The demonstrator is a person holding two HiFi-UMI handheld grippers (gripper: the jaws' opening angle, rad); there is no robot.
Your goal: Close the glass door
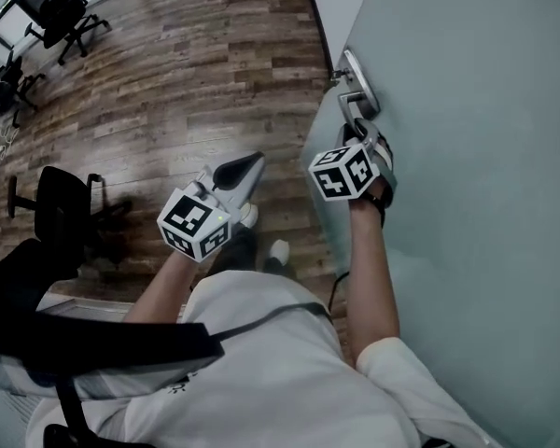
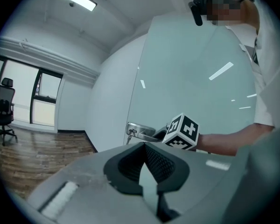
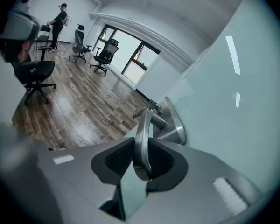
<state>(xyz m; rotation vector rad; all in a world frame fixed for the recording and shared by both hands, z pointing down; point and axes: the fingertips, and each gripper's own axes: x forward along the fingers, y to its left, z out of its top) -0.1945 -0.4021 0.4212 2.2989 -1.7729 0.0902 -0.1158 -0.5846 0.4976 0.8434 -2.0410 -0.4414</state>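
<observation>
My right tongs (image 3: 141, 147) are clamped on the steel handle (image 3: 139, 125), with the lever pinched between both pads. The glass door (image 1: 476, 157) fills the right side of the head view, its edge beside the wood floor (image 1: 187, 63). The handle sits on a lock plate (image 3: 177, 125) near that edge, with a key (image 3: 147, 107) in it. My left tongs (image 1: 252, 161) are closed on nothing, tips together, over the floor left of the door and clear of it. A chair (image 1: 61, 208) is at far left.
</observation>
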